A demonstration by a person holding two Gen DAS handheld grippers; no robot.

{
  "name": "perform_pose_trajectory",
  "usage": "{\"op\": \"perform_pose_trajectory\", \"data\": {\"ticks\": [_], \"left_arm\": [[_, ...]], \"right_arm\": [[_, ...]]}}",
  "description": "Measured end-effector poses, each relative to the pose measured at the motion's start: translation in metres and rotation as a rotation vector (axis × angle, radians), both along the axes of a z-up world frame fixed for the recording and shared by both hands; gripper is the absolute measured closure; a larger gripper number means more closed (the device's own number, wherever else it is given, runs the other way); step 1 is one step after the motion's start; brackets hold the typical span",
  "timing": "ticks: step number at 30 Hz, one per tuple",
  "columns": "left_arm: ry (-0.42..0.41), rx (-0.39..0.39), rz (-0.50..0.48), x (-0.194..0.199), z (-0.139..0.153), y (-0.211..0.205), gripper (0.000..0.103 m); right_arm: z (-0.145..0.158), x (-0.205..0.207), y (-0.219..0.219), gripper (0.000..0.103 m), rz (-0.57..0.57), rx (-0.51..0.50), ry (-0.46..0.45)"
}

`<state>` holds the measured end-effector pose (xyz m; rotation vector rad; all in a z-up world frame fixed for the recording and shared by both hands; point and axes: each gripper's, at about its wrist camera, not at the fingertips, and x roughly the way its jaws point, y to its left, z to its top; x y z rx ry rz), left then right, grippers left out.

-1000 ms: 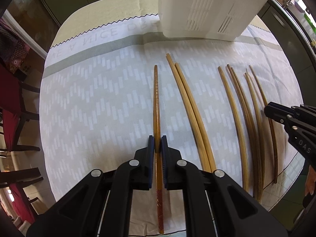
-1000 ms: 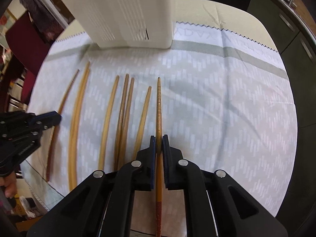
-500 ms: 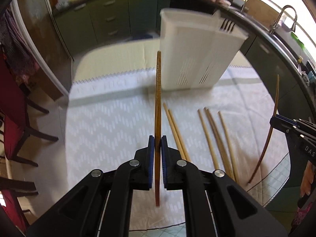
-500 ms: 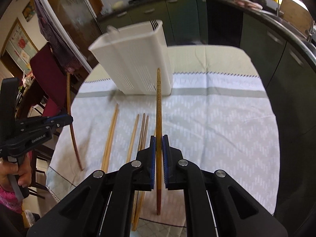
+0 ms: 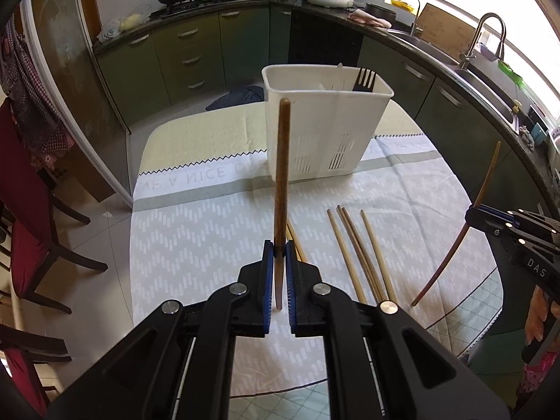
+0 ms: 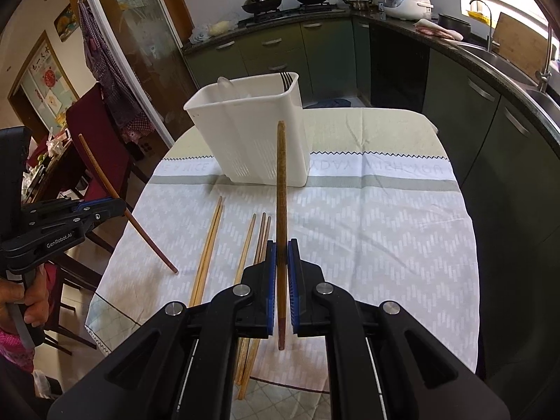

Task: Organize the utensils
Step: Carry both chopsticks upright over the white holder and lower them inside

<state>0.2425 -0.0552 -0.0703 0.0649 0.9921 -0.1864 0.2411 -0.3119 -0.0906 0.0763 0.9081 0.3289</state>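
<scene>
My left gripper is shut on a dark brown chopstick and holds it upright above the table. My right gripper is shut on a second brown chopstick, also upright. Each gripper shows in the other's view, the right gripper at the right edge and the left gripper at the left edge. A white slotted utensil caddy stands at the far side of the table, with a dark fork in it. Several lighter chopsticks lie on the cloth.
A patterned white and grey cloth covers the round table. Red chairs stand at the left. Green kitchen cabinets and a counter with pans and a sink curve around behind.
Both grippers have lifted their chopsticks off the cloth and raised them upright, well above the table. The views now look down over the caddy's open top.
</scene>
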Motion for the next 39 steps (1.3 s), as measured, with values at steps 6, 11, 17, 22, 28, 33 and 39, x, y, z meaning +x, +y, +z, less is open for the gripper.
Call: {"op": "perform_pose_trajectory", "data": {"ticks": [6,11,17,22,28,33,39], "left_arm": [[-0.023,-0.002,-0.008,-0.003,0.009,-0.002,0.096],[-0.038,-0.013,-0.012,-0.005,0.017,-0.002,0.096],[-0.098,-0.049,-0.013,-0.005,0.052,0.001,0.096],[-0.206,-0.086,-0.016,-0.001,0.105,0.002,0.096],[-0.348,-0.137,0.004,0.024,0.162,0.002,0.096],[-0.424,-0.144,0.014,0.057,0.170,-0.004,0.096],[-0.386,-0.115,0.025,0.102,0.133,-0.014,0.096]], "right_arm": [[0.007,-0.004,-0.001,0.096,0.003,0.010,-0.023],[0.017,-0.007,-0.002,0.096,0.011,0.022,-0.048],[0.056,-0.008,-0.010,0.096,0.005,0.070,-0.142],[0.108,-0.003,-0.011,0.096,0.001,0.113,-0.263],[0.161,0.021,-0.008,0.096,-0.028,0.159,-0.404],[0.177,0.058,-0.001,0.096,-0.064,0.174,-0.483],[0.148,0.117,0.023,0.096,-0.062,0.131,-0.443]]}}
